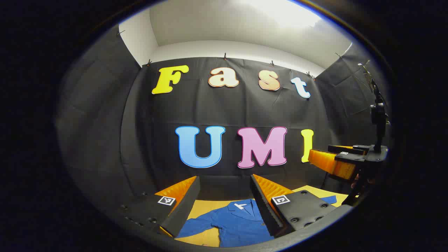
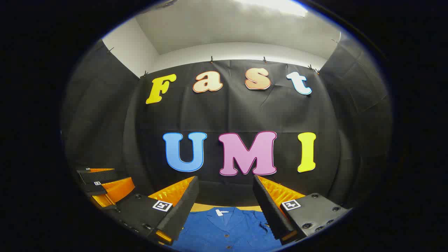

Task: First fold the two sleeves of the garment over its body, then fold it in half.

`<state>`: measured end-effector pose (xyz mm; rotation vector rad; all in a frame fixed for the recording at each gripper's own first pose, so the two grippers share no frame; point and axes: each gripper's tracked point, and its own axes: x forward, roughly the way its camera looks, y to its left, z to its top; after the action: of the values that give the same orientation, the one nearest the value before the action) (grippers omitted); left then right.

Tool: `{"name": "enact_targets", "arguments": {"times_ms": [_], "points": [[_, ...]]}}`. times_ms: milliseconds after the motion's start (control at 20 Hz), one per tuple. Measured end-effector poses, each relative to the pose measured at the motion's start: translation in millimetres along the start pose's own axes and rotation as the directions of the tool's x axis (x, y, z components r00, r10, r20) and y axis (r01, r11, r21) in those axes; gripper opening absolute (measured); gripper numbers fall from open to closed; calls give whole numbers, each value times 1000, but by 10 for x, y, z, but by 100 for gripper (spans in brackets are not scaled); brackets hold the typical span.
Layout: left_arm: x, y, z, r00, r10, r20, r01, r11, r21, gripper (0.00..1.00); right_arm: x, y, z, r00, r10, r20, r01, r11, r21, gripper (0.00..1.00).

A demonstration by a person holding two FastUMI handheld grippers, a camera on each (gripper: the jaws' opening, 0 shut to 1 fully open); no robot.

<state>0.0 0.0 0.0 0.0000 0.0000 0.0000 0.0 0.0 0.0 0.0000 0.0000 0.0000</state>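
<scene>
Left gripper (image 1: pixel 224 196): fingers spread, holding nothing | Right gripper (image 2: pixel 225 199): fingers spread, holding nothing | Blue garment (image 1: pixel 234 224): flat on yellow worktop (image 1: pixel 199 206), collar toward booth wall, beneath both grippers

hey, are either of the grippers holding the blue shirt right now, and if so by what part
Neither. The left gripper and right gripper both hang open above the blue shirt, which lies flat on the table.
</scene>
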Motion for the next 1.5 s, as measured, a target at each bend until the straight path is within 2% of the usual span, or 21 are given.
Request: {"name": "enact_targets", "arguments": {"times_ms": [50, 100, 150, 350, 600, 650, 700, 750, 800, 850, 900, 950, 1250, 1300, 1350, 1400, 1450, 1500], "points": [[1, -13, 7, 1000, -4, 0, 4, 1000, 0, 82, -5, -23, -23, 1000, -8, -8, 8, 1000, 6, 92], [-2, -29, 2, 1000, -10, 2, 10, 1000, -1, 82, -2, -47, -44, 1000, -14, -15, 14, 1000, 8, 97], [3, -45, 10, 1000, -15, 2, 15, 1000, -1, 82, -15, -75, -72, 999, -22, -22, 23, 1000, 8, 97], [45, -124, 34, 999, -44, 13, 44, 999, 8, 82, -67, -207, -138, 997, -62, -45, 61, 998, -33, 97], [96, -103, 57, 999, -45, 28, 44, 999, 19, 82, -78, -307, -52, 996, -92, -14, 91, 995, -37, 97], [98, -99, 48, 999, -43, 23, 42, 999, 17, 82, -84, -327, -41, 995, -96, -12, 96, 995, -35, 94], [107, -99, 40, 999, -37, 20, 37, 999, 13, 82, -95, -337, -40, 995, -98, -10, 98, 995, -33, 97], [110, -83, 34, 999, -29, 18, 29, 1000, 10, 82, -101, -334, -36, 995, -98, -8, 98, 995, -34, 92], [120, -80, 37, 1000, -26, 17, 26, 1000, 6, 82, -111, -337, -41, 995, -97, -9, 97, 995, -39, 97], [122, -105, 27, 1000, -28, 16, 27, 1000, 4, 82, -124, -344, -49, 995, -97, -11, 96, 994, -44, 97], [127, -111, 24, 999, -28, 14, 28, 1000, 3, 82, -136, -358, -57, 995, -98, -13, 97, 994, -50, 92], [131, -122, 10, 999, -29, 13, 29, 1000, 0, 82, -143, -372, -61, 995, -100, -15, 99, 994, -53, 97], [139, -183, -64, 999, -36, -1, 36, 999, -18, 82, -247, -496, -112, 991, -126, -43, 124, 991, -52, 97], [140, -197, -81, 999, -38, -6, 38, 999, -20, 82, -270, -522, -131, 990, -133, -52, 130, 990, -52, 100], [153, -202, -105, 999, -38, -10, 38, 999, -20, 82, -291, -543, -155, 988, -138, -62, 135, 990, -52, 92], [151, -209, -117, 999, -40, -14, 40, 999, -22, 82, -308, -560, -179, 987, -141, -74, 138, 989, -51, 92], [156, -221, -143, 999, -43, -16, 43, 999, -24, 82, -335, -580, -209, 985, -148, -87, 143, 988, -54, 97], [161, -231, -164, 999, -46, -19, 45, 999, -25, 82, -355, -609, -233, 983, -154, -97, 149, 987, -58, 97]]}}
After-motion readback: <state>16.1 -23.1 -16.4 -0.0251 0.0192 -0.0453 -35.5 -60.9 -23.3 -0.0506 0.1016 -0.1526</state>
